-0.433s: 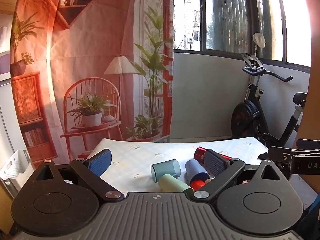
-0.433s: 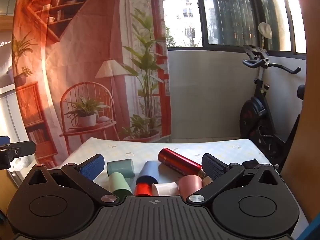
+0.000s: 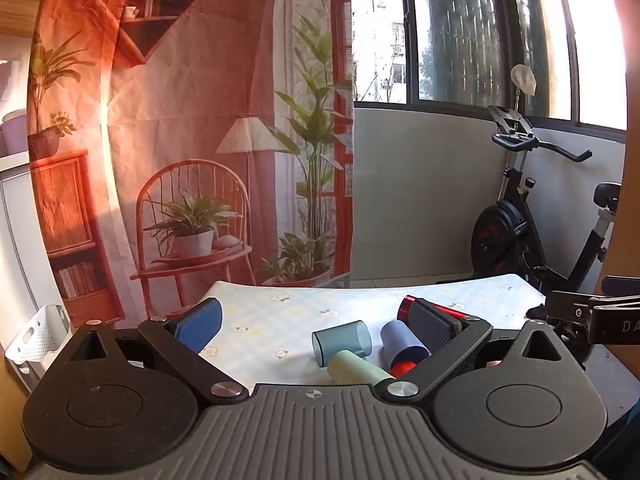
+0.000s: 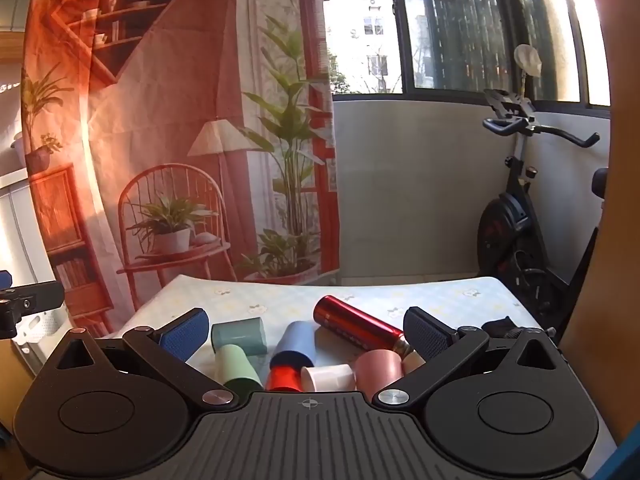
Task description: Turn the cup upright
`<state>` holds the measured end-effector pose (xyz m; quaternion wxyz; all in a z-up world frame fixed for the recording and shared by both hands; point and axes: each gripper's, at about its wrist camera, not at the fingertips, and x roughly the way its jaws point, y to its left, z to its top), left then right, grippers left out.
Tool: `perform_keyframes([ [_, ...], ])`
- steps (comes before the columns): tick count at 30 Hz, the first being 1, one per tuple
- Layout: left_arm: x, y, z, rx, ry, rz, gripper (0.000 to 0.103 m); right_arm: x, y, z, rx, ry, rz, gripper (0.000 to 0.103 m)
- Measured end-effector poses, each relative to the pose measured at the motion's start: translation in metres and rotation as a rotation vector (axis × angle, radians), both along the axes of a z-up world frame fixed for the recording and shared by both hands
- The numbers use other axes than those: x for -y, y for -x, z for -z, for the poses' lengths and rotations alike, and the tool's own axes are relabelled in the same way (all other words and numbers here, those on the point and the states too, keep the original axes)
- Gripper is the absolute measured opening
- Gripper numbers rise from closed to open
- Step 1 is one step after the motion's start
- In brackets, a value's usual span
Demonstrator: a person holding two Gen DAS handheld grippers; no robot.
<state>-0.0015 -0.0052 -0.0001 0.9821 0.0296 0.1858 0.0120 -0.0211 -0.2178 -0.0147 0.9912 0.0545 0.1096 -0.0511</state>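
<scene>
Several cups lie on their sides in a cluster on the flowered tablecloth [image 3: 280, 312]. In the left wrist view I see a teal cup [image 3: 342, 342], a pale green cup [image 3: 358, 368], a blue cup [image 3: 402, 342] and a red bottle [image 3: 408, 306]. In the right wrist view the teal cup [image 4: 239, 336], green cup [image 4: 236, 368], blue cup [image 4: 296, 346], red cup [image 4: 284, 378], white cup [image 4: 328, 377], pink cup [image 4: 378, 368] and red bottle [image 4: 356, 328] lie between the fingers. My left gripper [image 3: 316, 326] and right gripper [image 4: 306, 330] are both open and empty, just before the cups.
An exercise bike [image 3: 532, 216] stands beyond the table at the right. A printed backdrop [image 3: 192, 140] hangs behind the table. A white basket [image 3: 40, 332] sits low at the left. The right gripper's body [image 3: 600, 316] shows at the right edge of the left wrist view.
</scene>
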Motion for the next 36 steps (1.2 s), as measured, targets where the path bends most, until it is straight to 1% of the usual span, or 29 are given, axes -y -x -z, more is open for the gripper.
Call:
perform_keyframes([
  [36,-0.0006,0.0007,-0.0008,0.007,0.0,-0.002,0.101,0.0025,0.001,-0.0013,0.007,0.005,0.003,0.103],
])
